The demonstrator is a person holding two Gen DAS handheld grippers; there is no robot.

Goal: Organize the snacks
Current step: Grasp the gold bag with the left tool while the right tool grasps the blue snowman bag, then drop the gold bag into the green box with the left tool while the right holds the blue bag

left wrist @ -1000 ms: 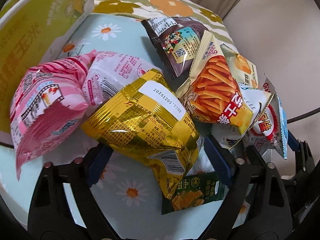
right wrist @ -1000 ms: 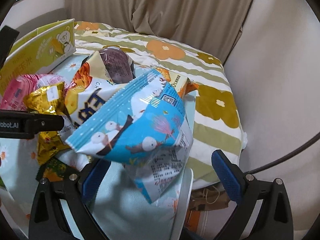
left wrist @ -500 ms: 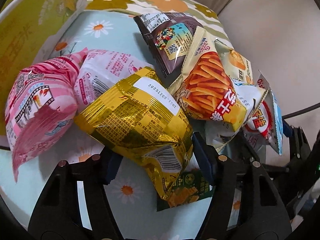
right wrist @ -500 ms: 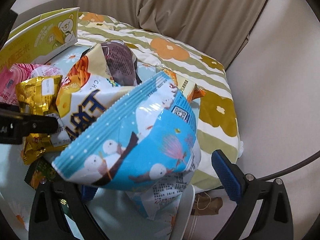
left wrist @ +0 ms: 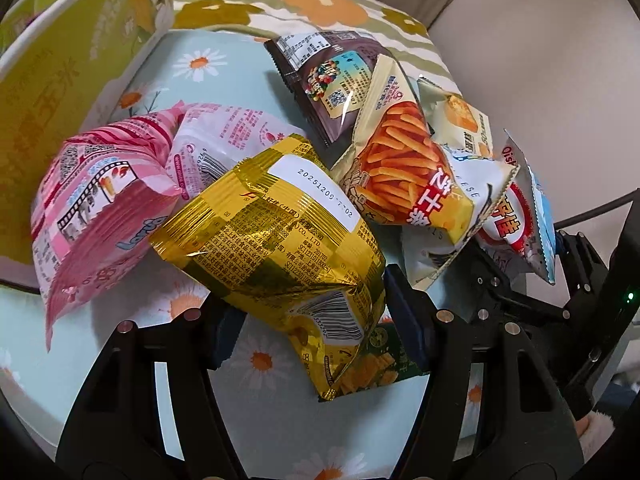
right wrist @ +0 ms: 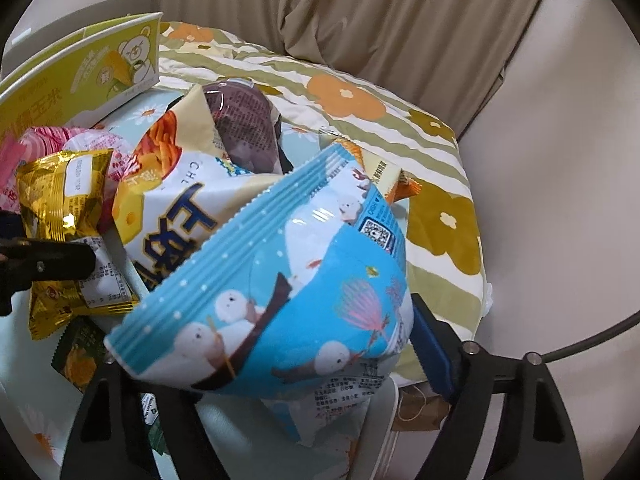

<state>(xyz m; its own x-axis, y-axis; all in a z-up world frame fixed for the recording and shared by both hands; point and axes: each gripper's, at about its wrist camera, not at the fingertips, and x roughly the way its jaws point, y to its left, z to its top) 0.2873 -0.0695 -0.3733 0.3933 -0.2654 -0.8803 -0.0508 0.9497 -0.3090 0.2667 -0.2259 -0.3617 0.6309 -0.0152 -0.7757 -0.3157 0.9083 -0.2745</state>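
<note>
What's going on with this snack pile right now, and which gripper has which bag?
A person with two handheld grippers is sorting a heap of snack bags on a daisy-print table. The left gripper is closed around the lower end of the gold foil bag. The right gripper has the light blue snowman bag filling the space between its fingers. The pink bag, the cheese-stick bag and the dark purple bag lie in the pile, beside a yellow-green box.
</note>
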